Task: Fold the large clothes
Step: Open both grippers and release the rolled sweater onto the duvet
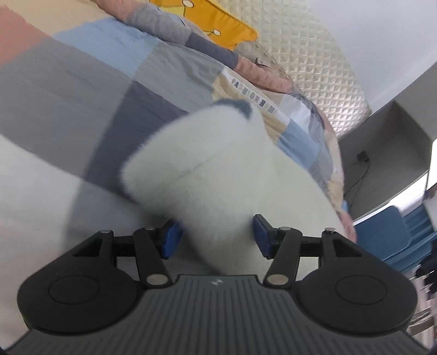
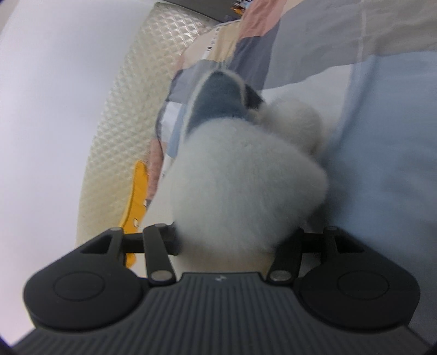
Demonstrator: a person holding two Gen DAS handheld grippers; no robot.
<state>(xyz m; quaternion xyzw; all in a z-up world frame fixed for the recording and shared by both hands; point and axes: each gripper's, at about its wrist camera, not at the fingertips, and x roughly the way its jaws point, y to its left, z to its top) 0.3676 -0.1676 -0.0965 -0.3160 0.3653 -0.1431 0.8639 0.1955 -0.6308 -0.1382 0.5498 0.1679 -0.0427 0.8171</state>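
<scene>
The fluffy white garment [image 1: 218, 169] lies bunched on the bed, over the patchwork quilt [image 1: 114, 76], with a blue-grey lining [image 2: 218, 98] showing at its far end. In both wrist views it runs straight ahead of the claw, its long axis roughly along the line each claw points, the lined end farthest off and the near end down between the fingers.

The left claw [image 1: 215, 237] stands about half open; its blue pads [image 1: 172, 240] sit either side of the near fleece, and a gap shows on at least the right side, so I judge it is not clamped. The right claw [image 2: 232, 240] is likewise about half open, with fleece bulging between its dark fingers [image 2: 174, 240]; whether those pads press the cloth is hard to tell through the blur, though it looks loose.

Neither hand seems clearly nearer: each has the garment's edge right at its fingertips.

Count: one garment, two claws, one quilt, one yellow cushion [image 1: 218, 21] near the quilted headboard [image 1: 314, 68], one blue chair [image 1: 387, 234] beside the bed
</scene>
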